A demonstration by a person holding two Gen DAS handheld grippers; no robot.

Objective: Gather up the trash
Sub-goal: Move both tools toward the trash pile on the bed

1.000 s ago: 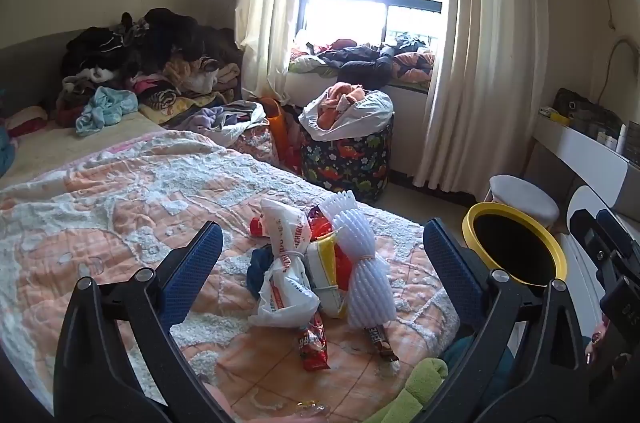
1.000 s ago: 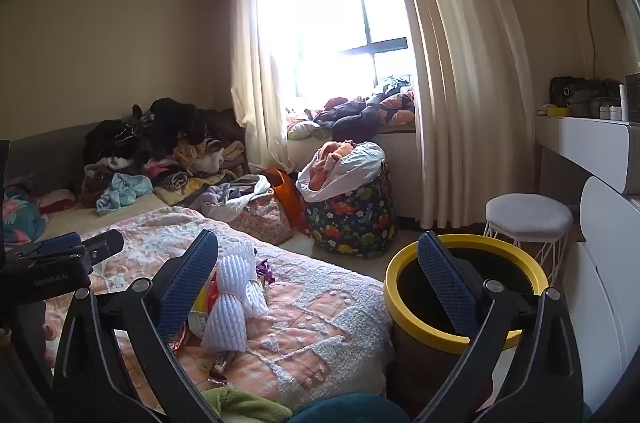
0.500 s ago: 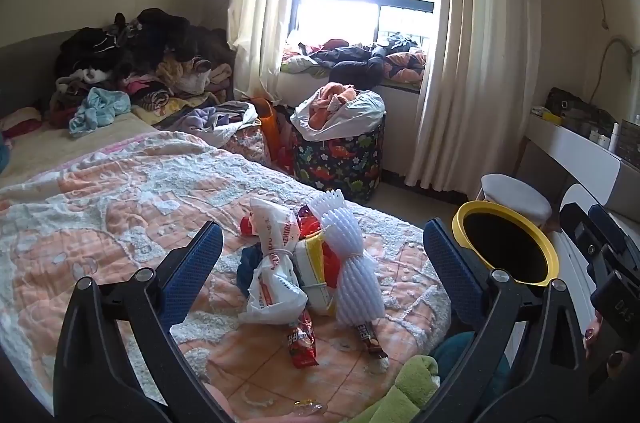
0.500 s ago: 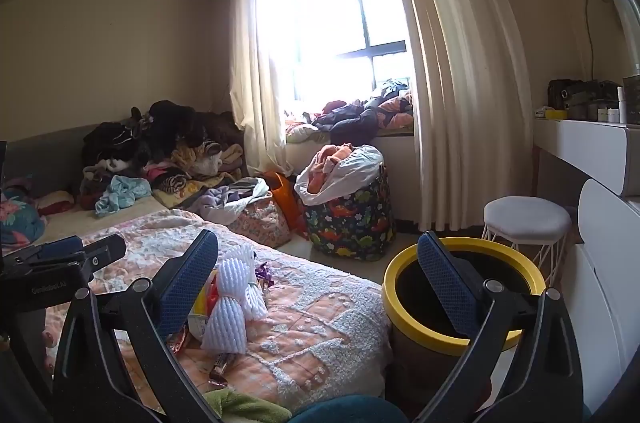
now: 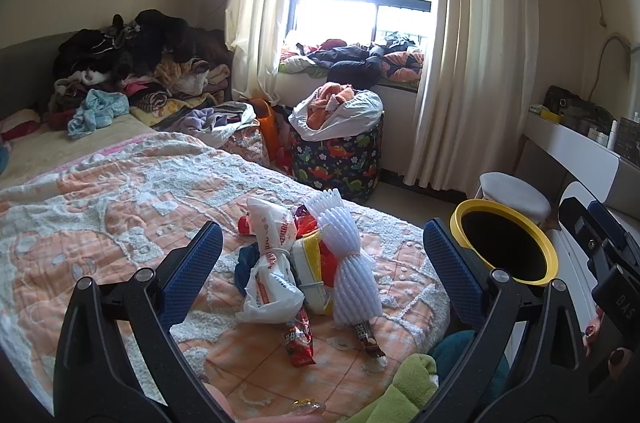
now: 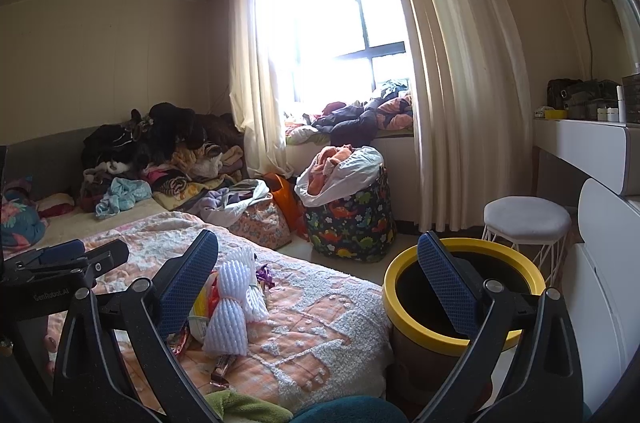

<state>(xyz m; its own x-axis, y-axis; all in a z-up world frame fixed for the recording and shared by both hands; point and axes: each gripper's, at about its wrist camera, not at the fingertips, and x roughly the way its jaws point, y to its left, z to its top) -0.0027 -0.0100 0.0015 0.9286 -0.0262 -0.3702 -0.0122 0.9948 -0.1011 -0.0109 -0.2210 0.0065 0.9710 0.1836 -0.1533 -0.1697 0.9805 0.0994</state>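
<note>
Bed (image 5: 120, 199): trash pile (image 5: 304, 263) (both grippers empty).

We can't read the wrapper (image 5: 299, 335) print; foam net (image 6: 230, 311) hides the trash behind; bin (image 6: 460, 339) base blocked.

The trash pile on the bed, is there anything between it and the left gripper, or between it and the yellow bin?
Nothing visible blocks either path. The left gripper is open with the trash pile straight ahead on the quilt. The yellow-rimmed bin stands open-topped just past the bed's corner, nothing between.
</note>
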